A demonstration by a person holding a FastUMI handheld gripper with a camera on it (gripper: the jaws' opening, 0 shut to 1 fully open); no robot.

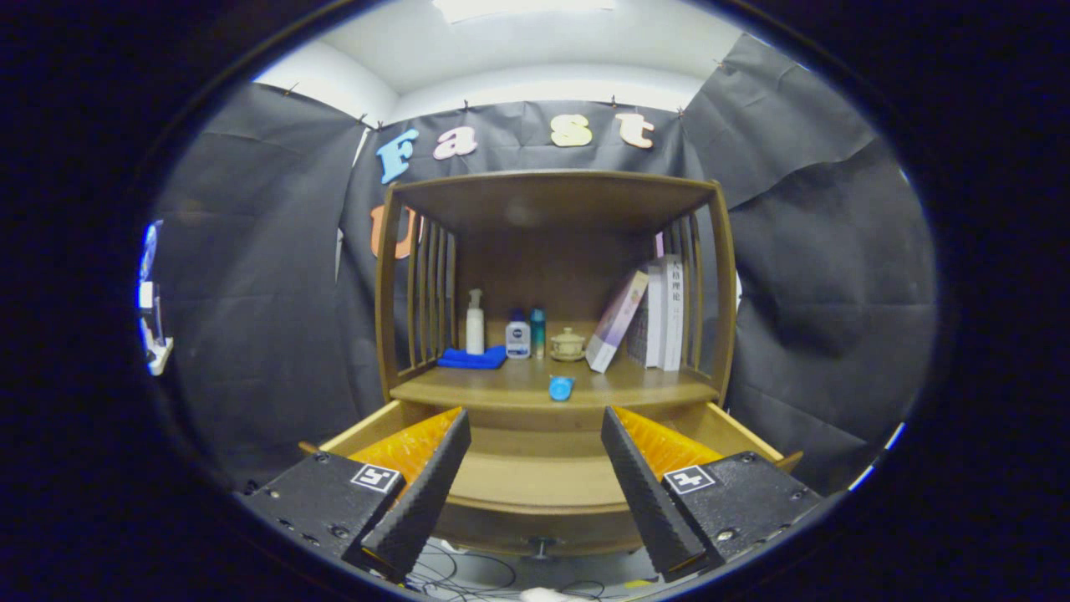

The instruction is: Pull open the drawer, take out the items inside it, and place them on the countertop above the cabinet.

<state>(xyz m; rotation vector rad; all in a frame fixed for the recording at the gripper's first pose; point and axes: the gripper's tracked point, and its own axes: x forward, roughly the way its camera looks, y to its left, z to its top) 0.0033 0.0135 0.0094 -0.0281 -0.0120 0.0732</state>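
**Desk:** What do you have in front of you, biggest thing first?

**Operator:** The wooden cabinet [552,276] stands square ahead of me against the booth's wall. Its drawer [535,481] is pulled out toward me, running below and between the fingers, with its front panel and small knob [542,548] nearest me. The countertop [501,386] sits directly above the drawer's back end, beyond the fingertips.

**Desk:** And the fingers?

**Operator:** The gripper [537,556] hangs wide apart, holding nothing, and the open drawer lies in the gap between the fingers.

**Desk:** What is left in the drawer?

**Operator:** As far as I can see, bare wood. The fingers cover both its side corners, so I cannot rule out something tucked there.

**Desk:** What is on the countertop?

**Operator:** A small blue item [561,387] lies at the front edge, near the middle, straight ahead of the gap and higher than the drawer. I judge it to be one of the task's things, already set down. It is too small for me to give a long axis. Along the back: a few books [660,313] leaning at the right corner, a folded blue cloth [473,358] at the left with a white pump bottle [475,322] on it, then two small bottles [526,334] and a lidded cup [568,344] in the middle.

**Desk:** Your next move?

**Operator:** I would tip down and look into the drawer's corners before calling it emptied.
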